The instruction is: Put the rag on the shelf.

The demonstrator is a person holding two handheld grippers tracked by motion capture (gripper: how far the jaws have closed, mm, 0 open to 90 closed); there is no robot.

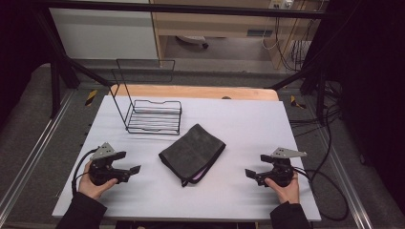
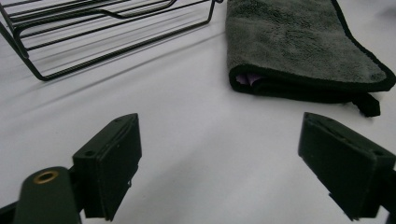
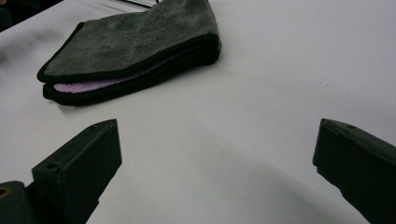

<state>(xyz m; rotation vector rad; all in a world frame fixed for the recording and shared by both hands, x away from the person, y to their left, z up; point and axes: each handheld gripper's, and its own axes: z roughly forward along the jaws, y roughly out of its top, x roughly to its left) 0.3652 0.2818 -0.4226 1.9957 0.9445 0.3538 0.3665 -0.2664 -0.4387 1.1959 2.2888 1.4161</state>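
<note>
Visibility: folded dark grey microfibre cloth with a black hem (image 1: 192,152) shows a lilac inner face (image 3: 88,85) only at its open edges; how many layers it has cannot be counted. In the left gripper view its far corner is cut off by the frame.
Cloth position: lies flat near the middle of the white table top (image 1: 239,200), between the two grippers and well apart from both, just in front of the rack without touching it.
Cloth detail: a small black loop (image 2: 368,105) sticks out at one corner.
Container: black wire rack with a tall wire back frame (image 1: 155,116) stands upright at the far left of the table top; its tray holds nothing.
Container, close view: in the left gripper view only the rack's front corner (image 2: 42,74) appears; the rest is cut off.
Left gripper (image 1: 130,171): held in the left hand (image 1: 93,183), resting low at the table, jaws spread wide apart with nothing between them, aimed toward the cloth.
Right gripper (image 1: 252,175): held in the right hand (image 1: 285,188), jaws likewise spread wide, nothing between them, aimed toward the cloth's open edge.
Surroundings: dark frame and cables around the table are dim and hard to make out.
</note>
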